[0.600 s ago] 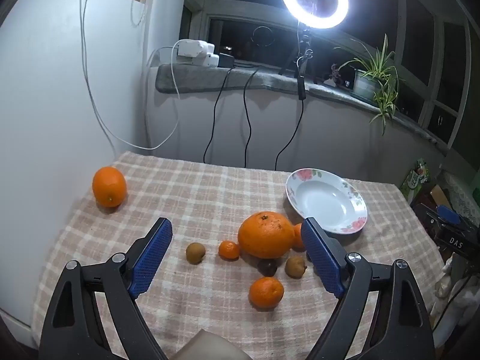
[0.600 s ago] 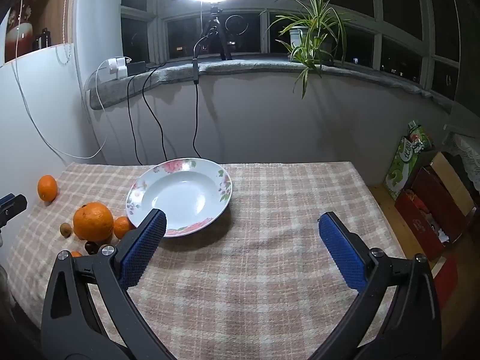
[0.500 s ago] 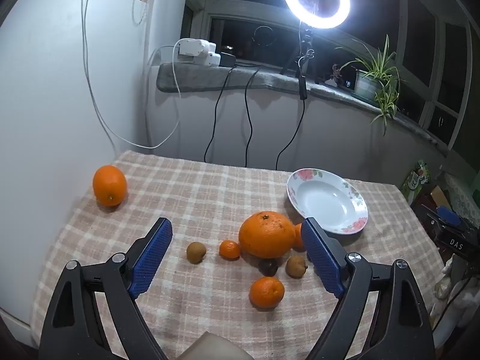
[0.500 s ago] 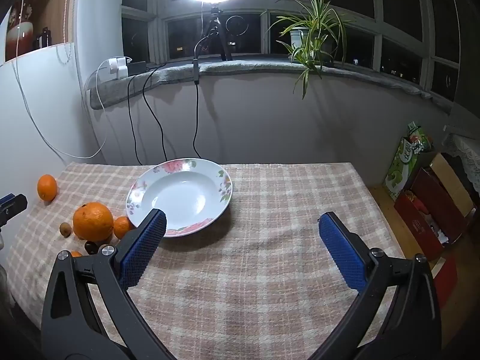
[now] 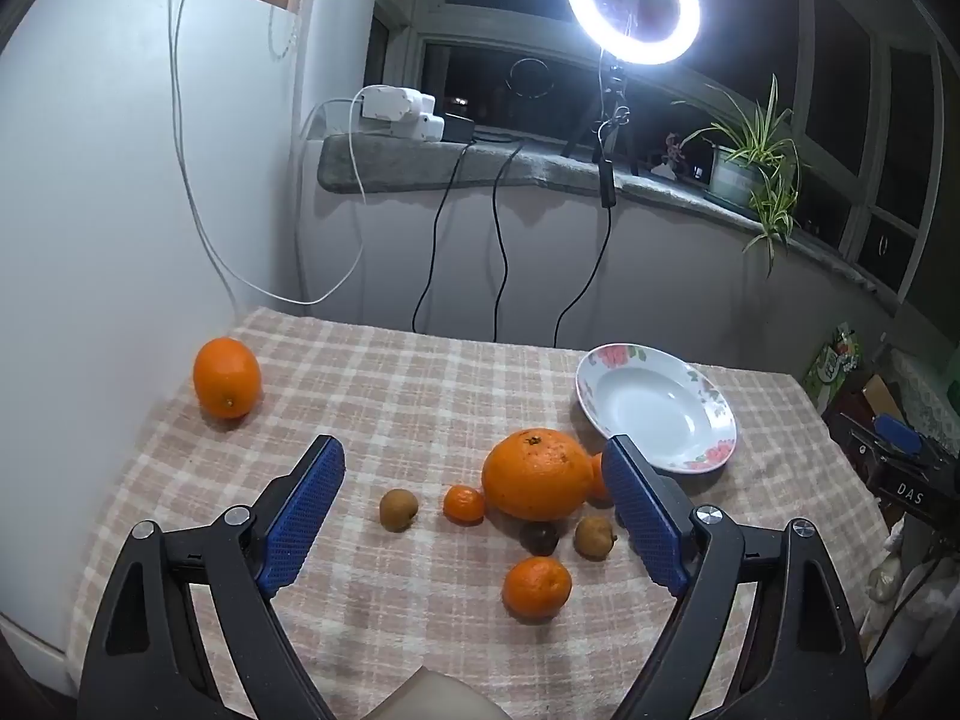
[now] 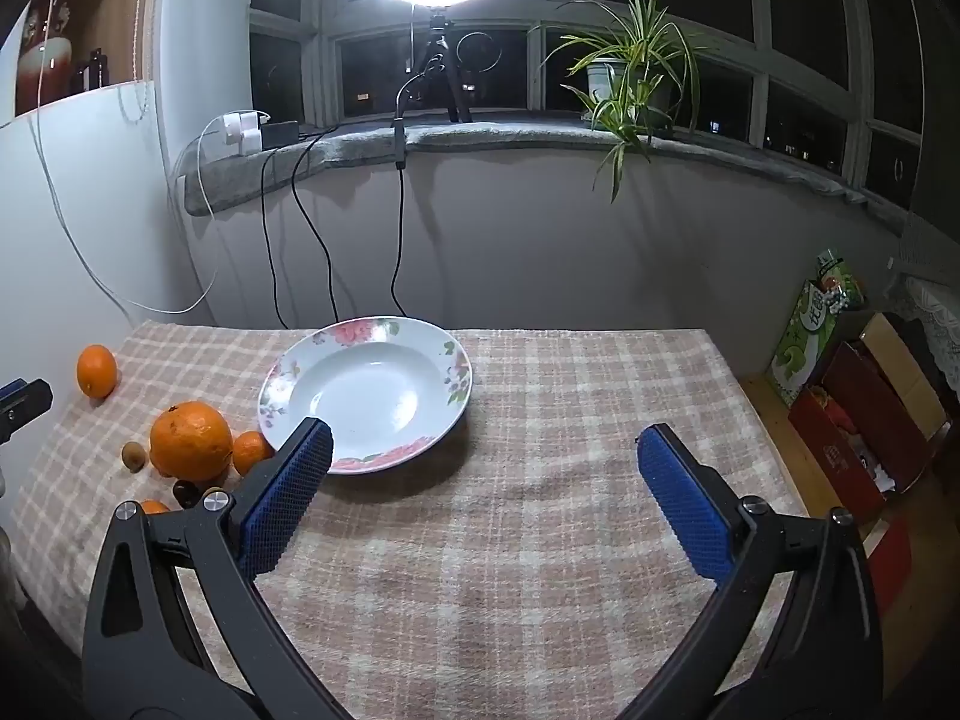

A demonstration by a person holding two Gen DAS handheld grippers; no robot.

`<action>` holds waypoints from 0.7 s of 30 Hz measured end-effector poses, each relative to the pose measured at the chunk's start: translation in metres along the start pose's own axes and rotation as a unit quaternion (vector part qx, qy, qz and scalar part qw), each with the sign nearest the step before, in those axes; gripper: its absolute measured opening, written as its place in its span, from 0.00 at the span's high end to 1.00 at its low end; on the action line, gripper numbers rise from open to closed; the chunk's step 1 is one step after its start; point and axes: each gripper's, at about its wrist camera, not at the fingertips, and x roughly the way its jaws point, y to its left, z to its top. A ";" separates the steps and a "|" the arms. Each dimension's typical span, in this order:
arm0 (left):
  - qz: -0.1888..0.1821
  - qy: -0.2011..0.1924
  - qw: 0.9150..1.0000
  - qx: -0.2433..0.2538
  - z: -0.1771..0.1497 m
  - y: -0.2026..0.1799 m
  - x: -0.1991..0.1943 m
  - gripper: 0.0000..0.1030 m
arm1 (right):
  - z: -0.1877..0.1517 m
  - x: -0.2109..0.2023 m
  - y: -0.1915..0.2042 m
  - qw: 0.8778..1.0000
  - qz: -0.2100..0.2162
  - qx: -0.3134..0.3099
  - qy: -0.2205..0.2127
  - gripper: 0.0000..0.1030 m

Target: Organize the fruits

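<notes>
A large orange (image 5: pixel 536 474) (image 6: pixel 190 440) lies on the checked tablecloth with small mandarins (image 5: pixel 536 587) (image 5: pixel 463 503), two brown kiwis (image 5: pixel 398 509) (image 5: pixel 594 536) and a dark fruit (image 5: pixel 539 537) around it. Another orange (image 5: pixel 226 377) (image 6: pixel 96 370) lies apart at the far left. An empty floral plate (image 5: pixel 708 456) (image 6: pixel 444 360) stands right of the cluster. My left gripper (image 5: pixel 474 498) is open above the cluster. My right gripper (image 6: pixel 480 474) is open and empty, just right of the plate.
A white wall panel (image 5: pixel 120 210) borders the table's left side. Cables (image 5: pixel 498 252) hang from the windowsill behind, with a ring light (image 5: pixel 633 0) and a potted plant (image 6: pixel 624 84). Boxes (image 6: pixel 870 408) stand on the floor past the table's right edge.
The left wrist view has shifted very slightly; the fruits sit a touch further right. The right gripper has not visibly moved. Both stay open.
</notes>
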 end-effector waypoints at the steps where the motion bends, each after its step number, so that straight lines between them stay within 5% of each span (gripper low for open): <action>1: 0.000 0.000 1.000 0.000 0.000 0.000 0.000 0.15 | 0.001 -0.002 0.003 1.000 -0.002 -0.001 -0.001 0.00; 21: -0.002 -0.002 1.000 0.005 0.004 -0.001 -0.003 0.15 | 0.003 -0.005 0.003 1.000 -0.002 -0.001 -0.004 0.00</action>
